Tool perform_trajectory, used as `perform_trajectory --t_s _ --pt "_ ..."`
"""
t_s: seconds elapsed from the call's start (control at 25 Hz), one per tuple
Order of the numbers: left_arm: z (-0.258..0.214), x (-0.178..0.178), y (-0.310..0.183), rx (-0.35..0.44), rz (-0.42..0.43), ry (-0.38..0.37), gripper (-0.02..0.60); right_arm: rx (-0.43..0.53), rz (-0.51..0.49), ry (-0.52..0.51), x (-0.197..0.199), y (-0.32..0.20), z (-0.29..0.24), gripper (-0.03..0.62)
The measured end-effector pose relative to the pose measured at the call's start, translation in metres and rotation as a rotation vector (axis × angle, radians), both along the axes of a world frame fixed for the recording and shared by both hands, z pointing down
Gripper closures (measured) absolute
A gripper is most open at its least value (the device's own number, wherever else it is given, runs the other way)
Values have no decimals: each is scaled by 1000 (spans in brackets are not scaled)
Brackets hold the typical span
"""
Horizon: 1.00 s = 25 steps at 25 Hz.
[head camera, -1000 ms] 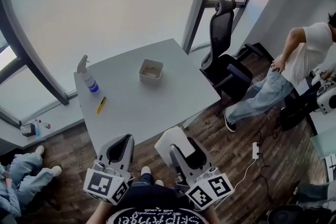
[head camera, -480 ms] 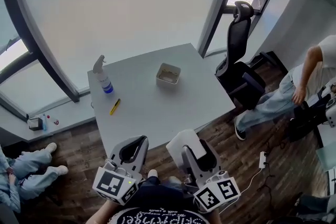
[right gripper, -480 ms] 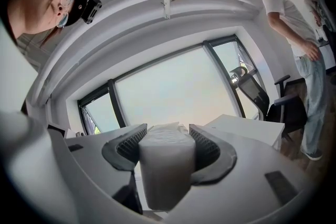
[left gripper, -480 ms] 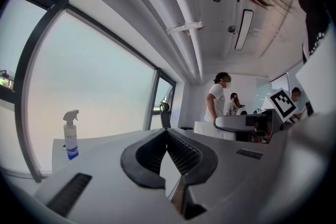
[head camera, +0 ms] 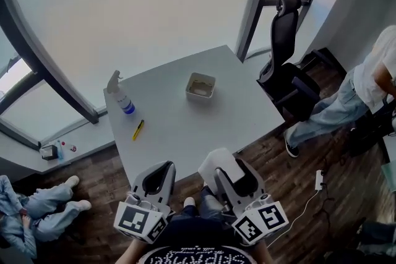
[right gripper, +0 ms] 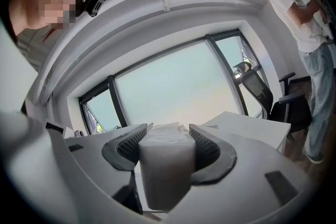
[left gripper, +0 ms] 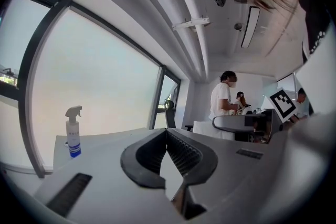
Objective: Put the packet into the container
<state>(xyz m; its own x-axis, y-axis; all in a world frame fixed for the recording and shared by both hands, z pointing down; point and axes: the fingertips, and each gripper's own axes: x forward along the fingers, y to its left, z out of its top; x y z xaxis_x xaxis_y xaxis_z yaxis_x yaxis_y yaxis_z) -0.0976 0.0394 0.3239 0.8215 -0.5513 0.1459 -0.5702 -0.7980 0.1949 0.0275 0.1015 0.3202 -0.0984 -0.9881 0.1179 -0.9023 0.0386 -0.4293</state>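
A small beige container (head camera: 201,86) stands on the white table (head camera: 179,114), toward its far side. My right gripper (head camera: 224,165) hangs in front of the table's near edge, shut on a white packet (head camera: 212,161). In the right gripper view the packet (right gripper: 167,162) fills the gap between the ribbed pads (right gripper: 132,145). Beside it, my left gripper (head camera: 162,165) holds nothing. Its jaws meet at the tips in the left gripper view (left gripper: 166,130). Both grippers are well short of the container.
A spray bottle (head camera: 120,96) and a yellow pen (head camera: 138,129) sit on the table's left part. A black office chair (head camera: 286,59) stands right of the table. A person in a white shirt (head camera: 377,71) stands farther right; another person's legs (head camera: 37,219) show at lower left.
The head camera has swung, so table and chair sit a little further right in view. The person at the right has moved toward the frame's edge. Both grippers keep their pose and grip.
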Motion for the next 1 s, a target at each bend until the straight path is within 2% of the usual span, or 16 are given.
perform_trajectory --t_s 0.28,1.0 --pt "-1 26 -21 7 -44 -24 574 -4 -53 13 25 -31 -1 338" --pt "5 90 -64 -15 -141 -22 574 -29 -167 22 87 -88 9 338"
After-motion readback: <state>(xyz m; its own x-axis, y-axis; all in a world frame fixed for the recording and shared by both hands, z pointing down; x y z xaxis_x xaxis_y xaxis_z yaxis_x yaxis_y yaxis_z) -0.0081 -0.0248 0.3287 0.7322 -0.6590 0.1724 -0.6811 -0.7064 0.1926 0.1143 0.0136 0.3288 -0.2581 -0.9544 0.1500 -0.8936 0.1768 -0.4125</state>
